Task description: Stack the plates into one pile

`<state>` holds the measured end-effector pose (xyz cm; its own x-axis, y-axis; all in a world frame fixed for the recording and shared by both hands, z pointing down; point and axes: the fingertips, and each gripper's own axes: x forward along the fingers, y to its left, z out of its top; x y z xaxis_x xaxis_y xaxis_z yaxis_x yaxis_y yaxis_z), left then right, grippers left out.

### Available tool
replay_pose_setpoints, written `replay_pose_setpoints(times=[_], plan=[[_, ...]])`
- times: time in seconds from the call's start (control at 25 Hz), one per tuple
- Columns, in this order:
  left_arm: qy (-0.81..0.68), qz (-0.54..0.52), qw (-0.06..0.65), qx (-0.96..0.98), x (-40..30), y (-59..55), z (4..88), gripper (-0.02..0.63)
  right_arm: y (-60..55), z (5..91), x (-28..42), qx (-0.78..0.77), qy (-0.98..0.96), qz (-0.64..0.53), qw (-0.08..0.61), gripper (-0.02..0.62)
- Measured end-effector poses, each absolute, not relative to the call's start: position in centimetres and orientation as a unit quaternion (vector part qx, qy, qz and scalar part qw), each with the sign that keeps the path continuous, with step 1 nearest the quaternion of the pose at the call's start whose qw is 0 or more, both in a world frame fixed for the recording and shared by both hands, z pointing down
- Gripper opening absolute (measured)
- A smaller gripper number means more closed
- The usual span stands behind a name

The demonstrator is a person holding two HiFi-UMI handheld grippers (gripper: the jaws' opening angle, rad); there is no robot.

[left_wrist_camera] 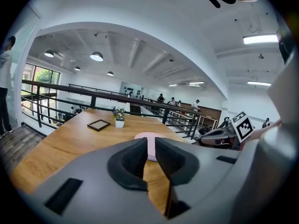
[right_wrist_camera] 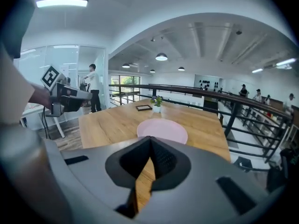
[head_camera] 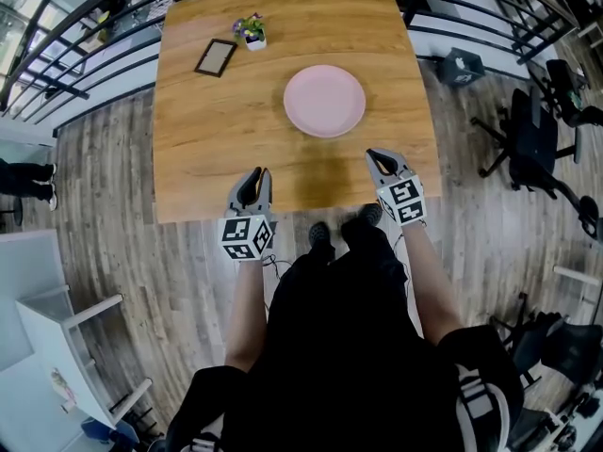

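**A:** Where's the plate?
**B:** I see the pink plate (head_camera: pixel 324 101) in the middle of the table (head_camera: pixel 207 149), beyond both grippers. It looks stiff, light and slick, so I'd pinch its rim.
**A:** Grippers?
**B:** My left gripper (head_camera: pixel 252 172) is slightly parted and empty. My right gripper (head_camera: pixel 379 160) is clenched on nothing.

text: none legible | labels: none | numbers: none | signs: none readable

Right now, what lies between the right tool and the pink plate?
Only bare tabletop between the right tool and pink plate, per the head view.
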<state>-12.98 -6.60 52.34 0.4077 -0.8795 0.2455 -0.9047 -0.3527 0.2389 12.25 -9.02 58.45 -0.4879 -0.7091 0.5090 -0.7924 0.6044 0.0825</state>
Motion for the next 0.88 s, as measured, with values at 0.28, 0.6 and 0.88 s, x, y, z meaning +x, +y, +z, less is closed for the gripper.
replay_pose_setpoints(times=[0.28,0.6,0.88], plan=[[-0.537,0.034,0.176,0.824,-13.2,-6.6,52.3,0.034,-8.1,57.9,13.3,0.435,-0.862,0.073,0.250,0.006],[-0.524,0.046,0.186,0.830,-12.4,-6.3,53.5,0.031,-7.4,57.8,13.9,0.439,-0.862,0.079,0.240,0.006],[-0.521,0.049,0.184,0.832,-12.3,-6.2,53.5,0.029,-6.8,58.1,14.7,0.443,-0.858,0.087,0.246,0.006]])
